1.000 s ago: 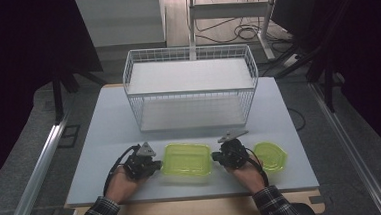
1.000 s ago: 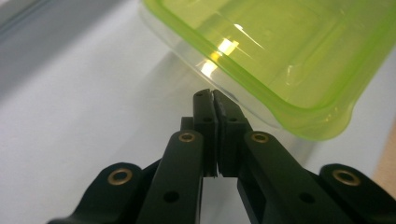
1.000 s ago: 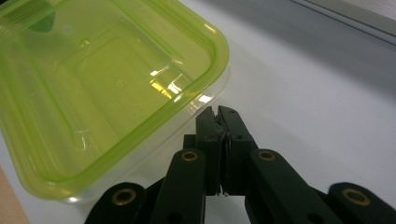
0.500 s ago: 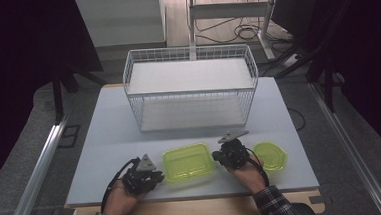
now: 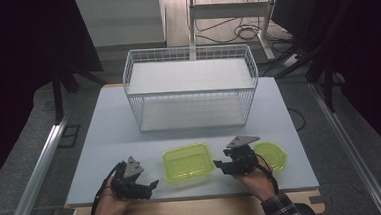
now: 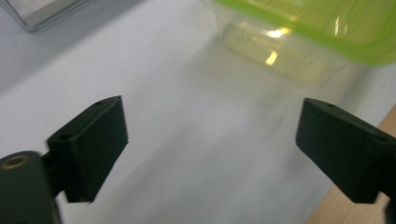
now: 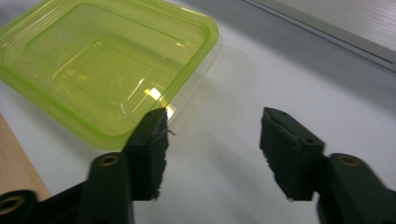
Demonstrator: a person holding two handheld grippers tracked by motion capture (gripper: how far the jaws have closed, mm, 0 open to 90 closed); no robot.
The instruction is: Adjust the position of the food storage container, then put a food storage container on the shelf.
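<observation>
Retreating from the green rectangular container [image 5: 187, 162], the left gripper [image 5: 144, 186] is now lying nearer the front edge of the white table [image 5: 105, 133] than it was a second ago, when it was sitting right at the container's left side. In the left gripper view its jaws are standing wide apart over bare table, with nothing between them and the container's rim [image 6: 327, 23] passing across the upper right. The container itself is appearing to sit slightly farther toward the person than before, flat on the table and in front of the white wire rack [image 5: 190, 87].

Right gripper [image 5: 221, 163] is staying close to the container's right edge. In the right gripper view its jaws are spread and empty, the left jaw tip lying just at the container's near corner [image 7: 116, 70]; whether it is touching the rim cannot be told. A smaller round green container [image 5: 272, 155] is resting on the far side of the right hand from the rectangular one.

Judged from this, the left-hand release is suggesting that the repositioning of the container is complete or pausing, and neither tool is currently gripping it.
</observation>
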